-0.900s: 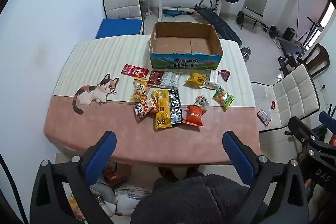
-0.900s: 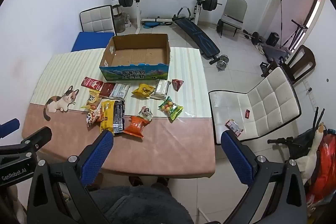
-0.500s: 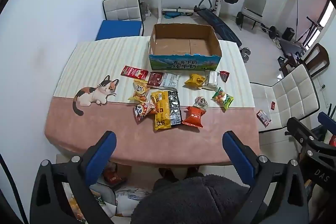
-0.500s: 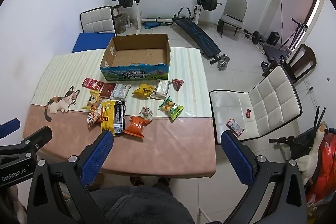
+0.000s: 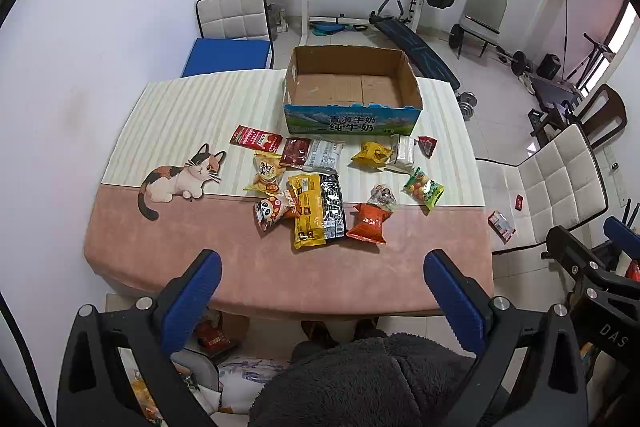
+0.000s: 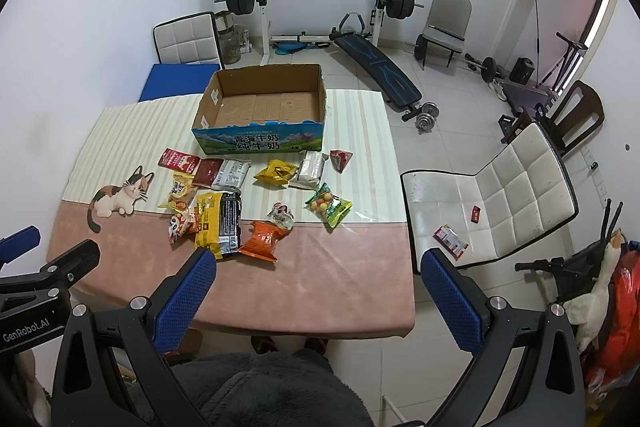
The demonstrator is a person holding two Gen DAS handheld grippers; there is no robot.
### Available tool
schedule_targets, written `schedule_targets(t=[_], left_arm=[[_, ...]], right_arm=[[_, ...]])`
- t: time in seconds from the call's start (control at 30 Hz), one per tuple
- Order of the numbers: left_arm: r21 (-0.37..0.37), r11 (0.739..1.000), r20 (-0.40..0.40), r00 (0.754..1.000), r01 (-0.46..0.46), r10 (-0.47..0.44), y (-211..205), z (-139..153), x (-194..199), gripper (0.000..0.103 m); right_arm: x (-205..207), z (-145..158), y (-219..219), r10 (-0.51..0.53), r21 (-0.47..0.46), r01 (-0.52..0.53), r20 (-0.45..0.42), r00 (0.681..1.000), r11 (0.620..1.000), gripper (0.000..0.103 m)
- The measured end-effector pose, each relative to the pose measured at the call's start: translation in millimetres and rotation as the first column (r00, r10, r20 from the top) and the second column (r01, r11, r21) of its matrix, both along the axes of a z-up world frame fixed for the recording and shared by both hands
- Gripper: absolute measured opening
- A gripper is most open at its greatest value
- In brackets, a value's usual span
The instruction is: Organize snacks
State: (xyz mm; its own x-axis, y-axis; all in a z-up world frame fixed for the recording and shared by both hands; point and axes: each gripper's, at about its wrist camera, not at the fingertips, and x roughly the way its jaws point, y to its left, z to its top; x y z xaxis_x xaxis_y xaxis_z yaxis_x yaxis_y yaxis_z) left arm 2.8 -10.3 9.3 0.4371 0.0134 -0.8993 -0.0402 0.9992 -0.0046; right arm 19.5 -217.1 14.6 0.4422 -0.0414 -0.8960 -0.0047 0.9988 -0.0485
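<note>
Snack packets are spread on the bench (image 5: 360,267) before an open cardboard box (image 5: 352,95).

Both the left hand-held gripper (image 5: 320,291) and right hand-held gripper (image 6: 316,287) are held spread wide with nothing between. Small print on the snack packets (image 6: 256,203) cannot be read.

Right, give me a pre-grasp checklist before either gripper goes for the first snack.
1. Cardboard box open-topped with nothing inside: ok.
2. Left gripper jaws wide apart, holding nothing: ok.
3. Right gripper jaws wide apart, holding nothing: ok.
4. Snacks all on the table: not ok, two small packets lie on the white chair.
5. Orange packet free to lift: not ok, its far end touches the small picture packet.
6. Grippers near the snacks: not ok, both hover off the table's near edge.
</note>
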Motion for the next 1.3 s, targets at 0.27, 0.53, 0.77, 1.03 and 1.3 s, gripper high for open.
schedule_targets(t=[0.27,0.53,0.77,1.03,1.3], left_arm=[[-0.002,1.0,0.003,1.0,0.0,0.0,0,1,3,0.103],[-0.009,1.0,0.012,1.0,0.005,-0.004,3,7,3,0.103],[-0.014,1.0,0.015,1.0,0.012,-0.012,4,5,4,0.103],[-0.01,1.0,0.02,1.0,0.022,-0.021,2,4,4,0.103],[-0.014,1.0,0.022,0.999,0.025,-0.025,0,6,4,0.103]], right_arm=[[1,-4,4,0.0,0.003,0.0,0.008,1.0,1.0,0.103],[6,5,10,-0.004,0.009,0.004,0.007,1.0,1.0,0.103],[5,5,8,-0.004,0.012,0.004,0.011,1.0,1.0,0.103],[13,9,12,-0.012,0.02,0.011,0.021,1.0,1.0,0.103],[10,11,5,-0.013,0.023,0.012,0.027,1.0,1.0,0.103]])
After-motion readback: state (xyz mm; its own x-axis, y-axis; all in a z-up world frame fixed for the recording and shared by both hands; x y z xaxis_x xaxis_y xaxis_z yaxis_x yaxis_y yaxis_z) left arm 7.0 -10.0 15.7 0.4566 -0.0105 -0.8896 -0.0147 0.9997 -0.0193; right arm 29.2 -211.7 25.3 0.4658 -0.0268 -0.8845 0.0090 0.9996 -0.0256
